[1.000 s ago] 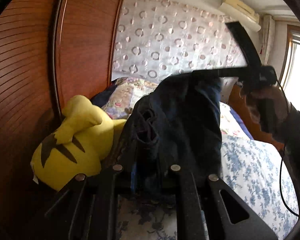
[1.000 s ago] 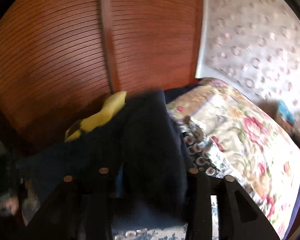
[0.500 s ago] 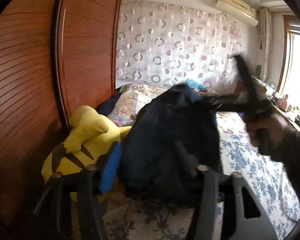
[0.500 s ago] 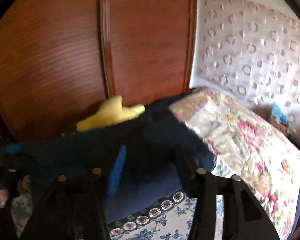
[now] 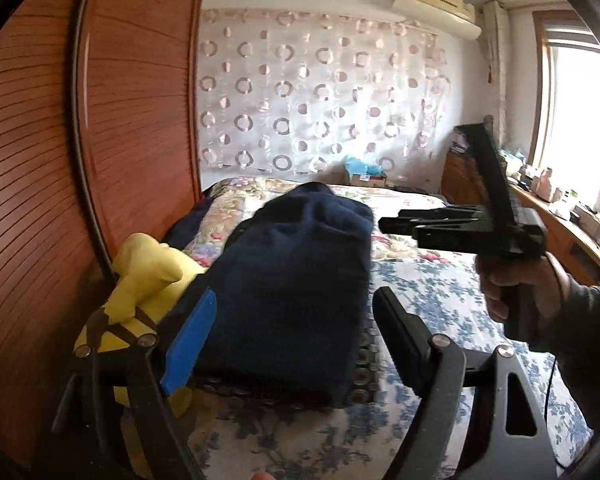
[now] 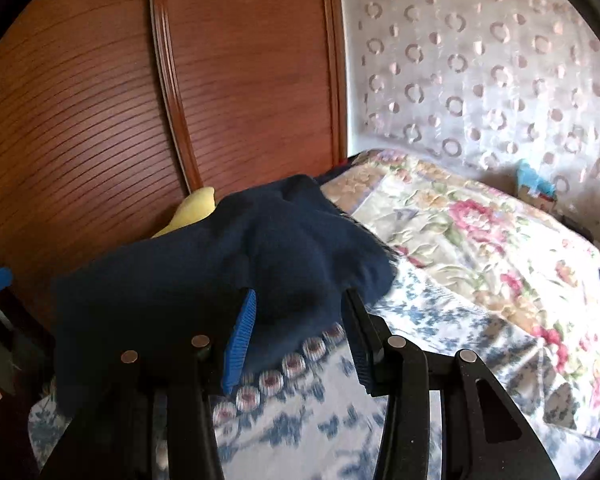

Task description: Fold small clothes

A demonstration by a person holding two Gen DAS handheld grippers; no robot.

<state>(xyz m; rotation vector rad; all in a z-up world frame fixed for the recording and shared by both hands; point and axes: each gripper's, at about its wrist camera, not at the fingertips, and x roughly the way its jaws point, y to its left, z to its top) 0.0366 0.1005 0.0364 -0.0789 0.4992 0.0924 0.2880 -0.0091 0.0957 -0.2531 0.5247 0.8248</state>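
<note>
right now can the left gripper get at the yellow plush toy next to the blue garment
Probably yes. The left gripper has its jaws opening with nothing pinched, and the yellow plush toy lies uncovered just left of its blue finger, beside the blue garment, against the wooden wardrobe.

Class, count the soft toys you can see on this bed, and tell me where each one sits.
1: a yellow soft toy against the wooden wardrobe, left of the navy garment. Others may be hidden behind it.

Daylight from the window (image 5: 572,128) glares white at right; the bedspread (image 6: 300,412) is motion-blurred, and fisheye edges bend and go dark
</note>
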